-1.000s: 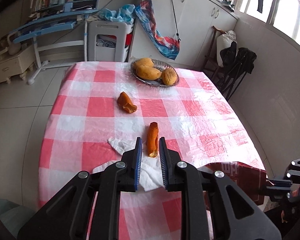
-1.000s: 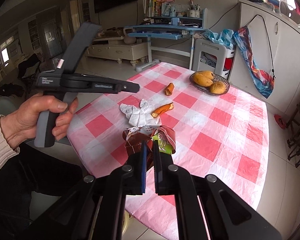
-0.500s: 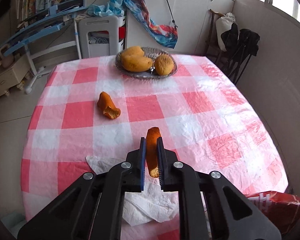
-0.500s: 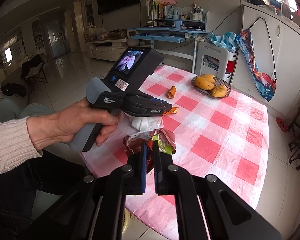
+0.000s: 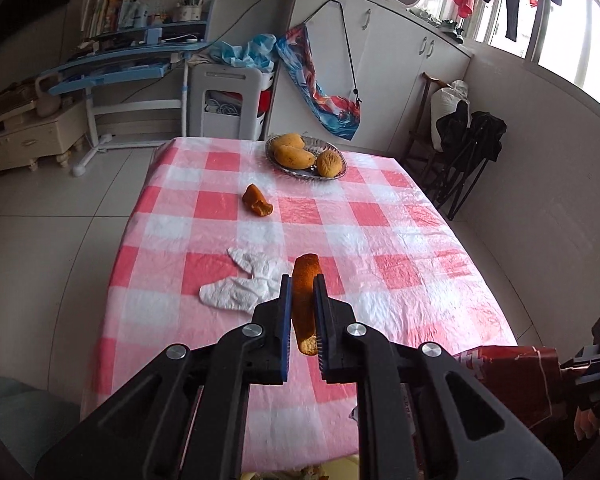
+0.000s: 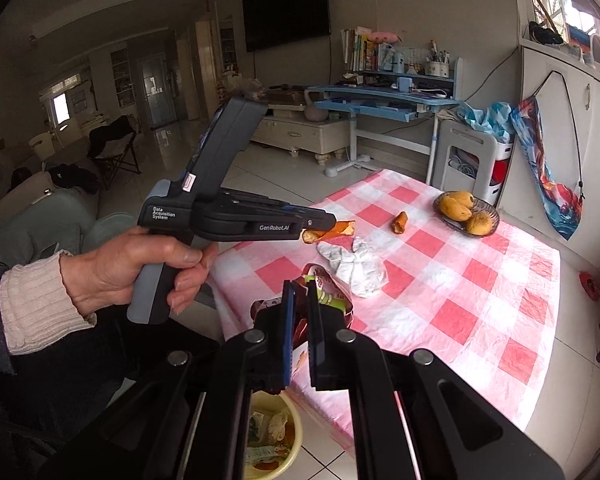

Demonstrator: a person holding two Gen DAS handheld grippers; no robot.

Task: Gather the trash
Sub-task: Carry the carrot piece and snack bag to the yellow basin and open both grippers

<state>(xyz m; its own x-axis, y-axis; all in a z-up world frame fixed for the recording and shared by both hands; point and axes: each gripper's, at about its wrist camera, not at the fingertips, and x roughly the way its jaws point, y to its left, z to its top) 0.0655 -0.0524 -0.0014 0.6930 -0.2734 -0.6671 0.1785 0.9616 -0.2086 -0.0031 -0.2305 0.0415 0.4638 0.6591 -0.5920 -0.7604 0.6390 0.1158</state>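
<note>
Checked pink-and-white cloth covers the counter [image 5: 400, 248] in a lived-in room, and above it the left hand-held gripper [image 5: 300, 304] is closed on a strip of orange peel [image 5: 305, 292], lifted clear of the cloth so it can be carried off, judging by the task. The peel hangs lengthwise between the jaws, its lower end poking out beneath them. Just beside it on the cloth lies a crumpled white tissue [image 5: 244, 286], and farther back a second piece of peel [image 5: 256, 200] waits, apart from a glass dish [image 5: 334, 150] of whole fruit at the far end. The right hand-held gripper [image 6: 299, 320] pinches a red snack wrapper [image 6: 328, 292] at the near edge of the counter, directly above a yellow bin [image 6: 276, 436] on the floor that already holds scraps, which is probably why both hands work at this edge. Seen from the right wrist, the left tool's body reads "Data Acquisition System" and "GenRobot.AI"; the wrapper's print is too crumpled to read.
</note>
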